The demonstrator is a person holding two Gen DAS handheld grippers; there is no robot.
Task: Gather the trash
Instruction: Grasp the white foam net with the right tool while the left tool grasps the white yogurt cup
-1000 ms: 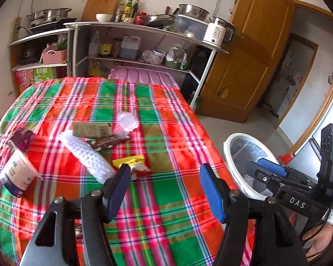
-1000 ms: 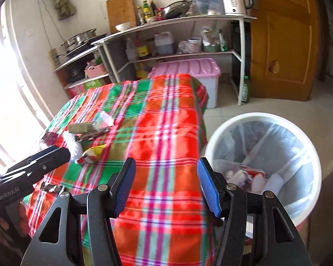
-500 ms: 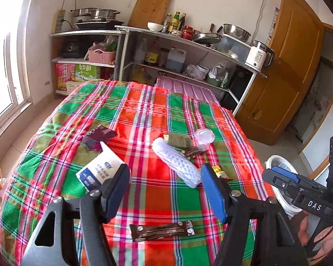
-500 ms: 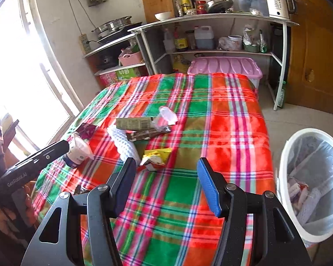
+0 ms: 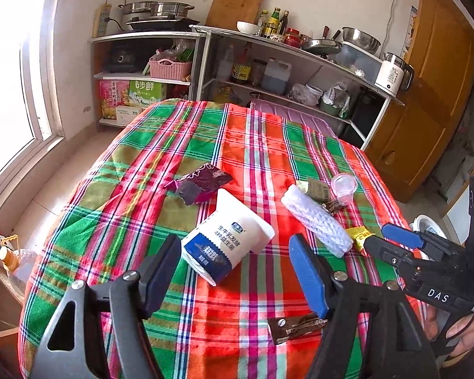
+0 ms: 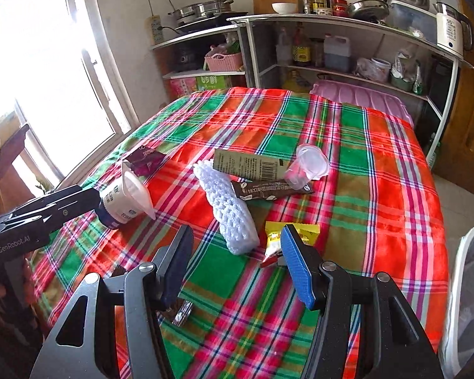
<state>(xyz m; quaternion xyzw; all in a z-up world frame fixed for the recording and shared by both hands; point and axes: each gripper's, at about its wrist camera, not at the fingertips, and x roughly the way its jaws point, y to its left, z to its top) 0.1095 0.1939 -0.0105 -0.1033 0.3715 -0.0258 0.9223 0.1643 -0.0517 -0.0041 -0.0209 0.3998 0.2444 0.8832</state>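
Seven pieces of trash lie on the plaid tablecloth (image 5: 268, 145). One yogurt cup (image 5: 227, 237) lies on its side in front of the left gripper (image 5: 237, 268), at 12 o'clock from it. The jaws are opening and nothing is between the pads. One purple wrapper (image 5: 202, 183) sits at 11 o'clock from the cup. One white foam net sleeve (image 6: 230, 208) lies at 12 o'clock from the right gripper (image 6: 237, 265), whose jaws stand partly apart, holding nothing. One yellow packet (image 6: 292, 233) is just beside its blue pad. Two brown stick wrappers show: one (image 6: 268, 191) touching the sleeve, one (image 5: 295, 327) near the table's close edge. One green-grey packet (image 6: 249, 165) and one clear plastic cup (image 6: 309, 164) lie at 1 o'clock. One white trash bin (image 6: 467, 284) stands at 3 o'clock.
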